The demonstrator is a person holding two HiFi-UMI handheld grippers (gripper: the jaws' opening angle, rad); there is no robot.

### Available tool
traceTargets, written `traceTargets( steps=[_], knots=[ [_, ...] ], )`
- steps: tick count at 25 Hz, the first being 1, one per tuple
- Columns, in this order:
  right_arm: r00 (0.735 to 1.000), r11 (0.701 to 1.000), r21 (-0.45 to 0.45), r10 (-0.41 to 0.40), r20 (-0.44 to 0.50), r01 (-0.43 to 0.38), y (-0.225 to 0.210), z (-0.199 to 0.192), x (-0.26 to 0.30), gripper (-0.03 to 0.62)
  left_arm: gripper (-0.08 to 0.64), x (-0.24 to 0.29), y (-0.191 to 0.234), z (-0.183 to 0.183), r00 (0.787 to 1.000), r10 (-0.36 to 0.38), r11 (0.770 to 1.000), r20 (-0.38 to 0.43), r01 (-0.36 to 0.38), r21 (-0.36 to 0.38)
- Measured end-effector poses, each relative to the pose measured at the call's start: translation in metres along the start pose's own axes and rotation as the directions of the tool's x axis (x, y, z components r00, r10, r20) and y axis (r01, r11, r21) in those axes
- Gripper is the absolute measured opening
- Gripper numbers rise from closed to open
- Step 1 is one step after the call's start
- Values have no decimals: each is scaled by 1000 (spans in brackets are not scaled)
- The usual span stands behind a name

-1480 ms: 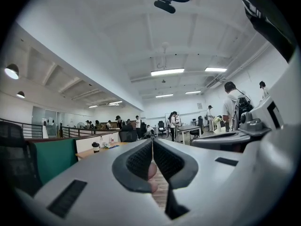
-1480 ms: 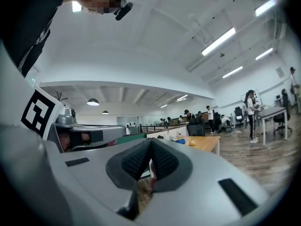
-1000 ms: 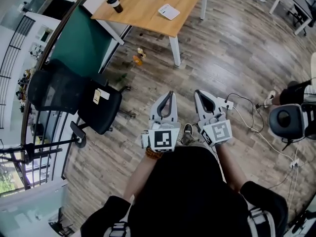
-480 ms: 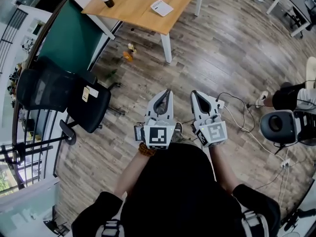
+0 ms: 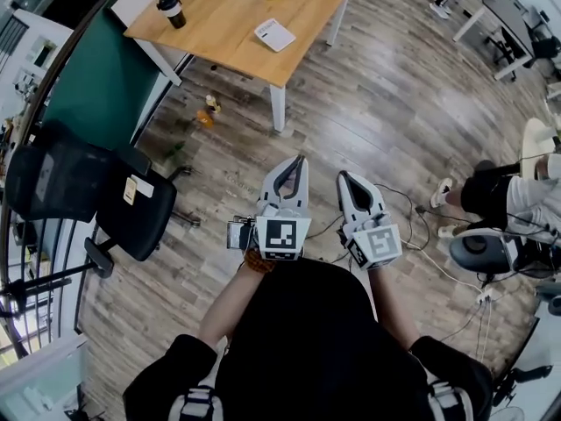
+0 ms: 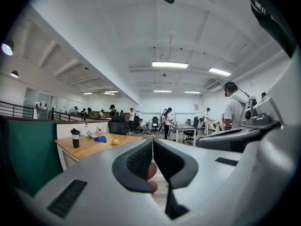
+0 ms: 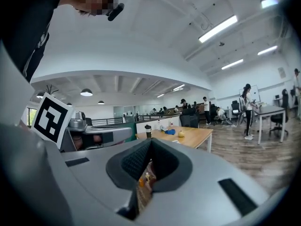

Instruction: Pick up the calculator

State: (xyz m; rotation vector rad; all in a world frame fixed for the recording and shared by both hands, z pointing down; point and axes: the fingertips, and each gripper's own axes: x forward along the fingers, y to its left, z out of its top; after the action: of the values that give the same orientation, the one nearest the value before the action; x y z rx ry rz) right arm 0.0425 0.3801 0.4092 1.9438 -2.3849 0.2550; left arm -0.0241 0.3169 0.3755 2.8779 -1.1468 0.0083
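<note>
Head view: left gripper (image 5: 296, 160) and right gripper (image 5: 343, 176) held level before chest, jaws of each pressed together, nothing pinched. White calculator (image 5: 274, 34) seen flat on wooden table (image 5: 219, 33), well apart ahead. Closed, level carry judged suited to approach; pickup not yet begun.

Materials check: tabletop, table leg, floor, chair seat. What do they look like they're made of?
Tabletop: light wood or wood-look laminate, matt; even tan with faint grain.
Table leg: smooth and white, probably painted metal, but I can't confirm that.
Floor: grey-brown planks, wood or vinyl; plank seams show, with a slight sheen.
Chair seat: black with no shine, probably fabric.
</note>
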Motion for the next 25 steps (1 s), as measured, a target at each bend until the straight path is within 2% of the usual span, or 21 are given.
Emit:
traceTargets(
  steps=[8, 20, 25],
  knots=[
    [1000, 1000, -18, -10, -22, 10, -27, 20, 79, 6, 26, 62, 58, -6, 1000, 5, 999, -26, -6, -38],
    [997, 997, -3, -81, 1, 81, -48, 58, 182, 6, 26, 138, 133, 3, 997, -62, 998, -46, 60, -31],
    [996, 997, -3, -79, -36, 79, -50, 52, 211, 6, 26, 156, 166, -1, 996, -69, 997, -56, 67, -28]
  ],
)
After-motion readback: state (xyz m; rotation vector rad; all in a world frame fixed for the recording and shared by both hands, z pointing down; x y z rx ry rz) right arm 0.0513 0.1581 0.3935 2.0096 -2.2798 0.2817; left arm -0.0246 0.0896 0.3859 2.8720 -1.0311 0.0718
